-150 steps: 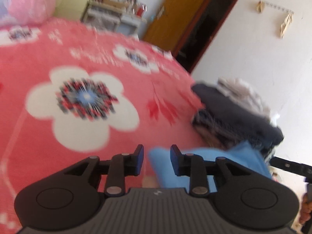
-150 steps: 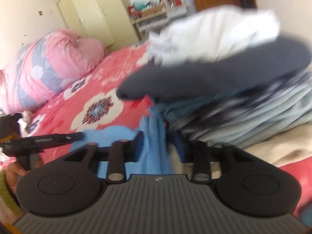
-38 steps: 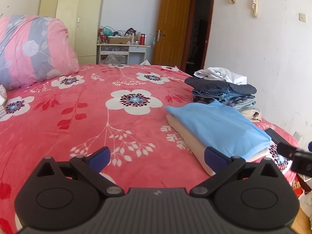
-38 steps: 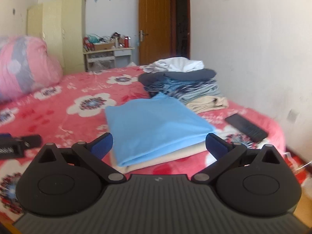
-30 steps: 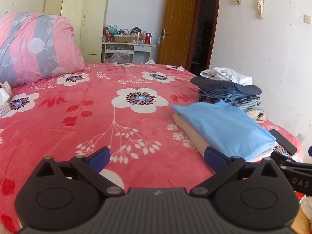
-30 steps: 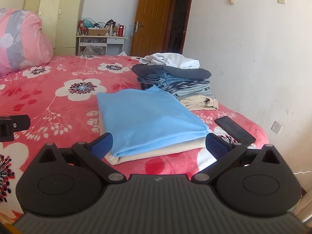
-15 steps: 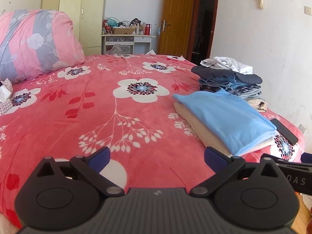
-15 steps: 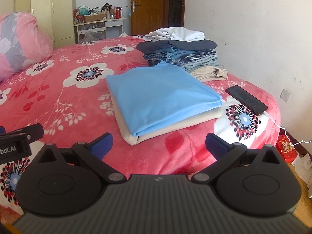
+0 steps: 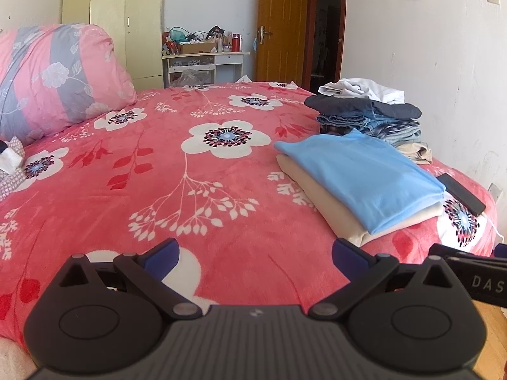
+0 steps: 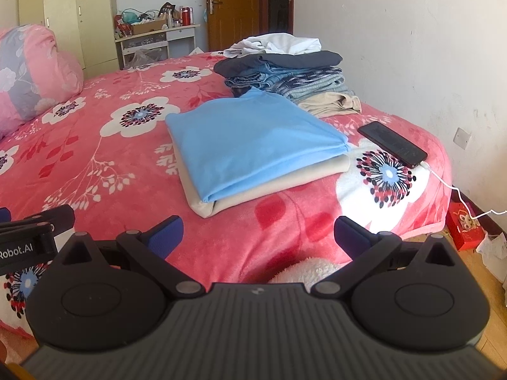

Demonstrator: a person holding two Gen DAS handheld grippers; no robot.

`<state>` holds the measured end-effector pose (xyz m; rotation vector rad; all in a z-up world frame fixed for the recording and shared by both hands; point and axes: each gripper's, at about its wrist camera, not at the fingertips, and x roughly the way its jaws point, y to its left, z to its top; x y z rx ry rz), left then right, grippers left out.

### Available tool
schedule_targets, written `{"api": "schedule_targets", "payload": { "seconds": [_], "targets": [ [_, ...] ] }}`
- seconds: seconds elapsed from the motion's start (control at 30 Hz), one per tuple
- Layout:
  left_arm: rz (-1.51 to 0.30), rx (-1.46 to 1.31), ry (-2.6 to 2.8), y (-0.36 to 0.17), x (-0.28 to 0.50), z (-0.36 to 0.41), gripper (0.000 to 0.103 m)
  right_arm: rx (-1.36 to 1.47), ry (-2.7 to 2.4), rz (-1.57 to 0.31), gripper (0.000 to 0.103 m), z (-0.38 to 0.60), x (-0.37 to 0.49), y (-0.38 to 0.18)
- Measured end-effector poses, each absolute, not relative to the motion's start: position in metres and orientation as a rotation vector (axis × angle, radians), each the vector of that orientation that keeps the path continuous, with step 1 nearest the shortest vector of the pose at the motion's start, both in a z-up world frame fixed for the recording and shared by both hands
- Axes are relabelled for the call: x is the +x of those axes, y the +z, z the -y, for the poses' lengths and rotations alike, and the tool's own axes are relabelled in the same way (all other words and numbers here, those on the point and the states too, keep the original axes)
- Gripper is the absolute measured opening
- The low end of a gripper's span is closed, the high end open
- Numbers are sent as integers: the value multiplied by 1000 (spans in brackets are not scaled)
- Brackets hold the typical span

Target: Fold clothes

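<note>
Two handheld tools hang at the foot of a bed, both empty: the left gripper (image 9: 255,255) and the right gripper (image 10: 258,232) each have their blue-padded fingers spread wide with nothing between them, clear of the red floral bedspread (image 9: 158,190). Just beyond them, toward the right side of the bed, a blue garment (image 10: 250,145) lies folded flat and square on top of a folded beige garment (image 10: 285,177), the pair forming a tidy stack with edges roughly aligned. To the right of that stack, near the bed's edge, a dark phone (image 10: 391,144) rests on the bedspread with a white cable running off toward the floor. Farther back, touching the blue garment's far corner, stands a taller pile of clothes (image 10: 285,76): denim and striped pieces topped by a dark item and a loosely bunched white garment (image 10: 275,44). A pink and grey pillow (image 9: 54,79) sits at the far left, with a cupboard, a cluttered desk and a brown door against the back wall. By the look of it, one fold is complete and the task is between garments; the next move likely calls for reaching to the far pile, taking the loose white garment off the top, and spreading it on the bare stretch of bedspread without toppling the stack or nudging the phone.
</note>
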<state>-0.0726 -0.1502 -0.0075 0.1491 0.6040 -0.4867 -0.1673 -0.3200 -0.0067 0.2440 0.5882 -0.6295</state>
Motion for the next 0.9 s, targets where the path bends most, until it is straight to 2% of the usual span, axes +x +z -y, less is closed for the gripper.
{"api": "schedule_targets", "payload": {
  "seconds": [0.9],
  "targets": [
    [-617,162,-462,-9,-72,152,103,207,-614,-595,102,320,-167,-8]
  ]
}}
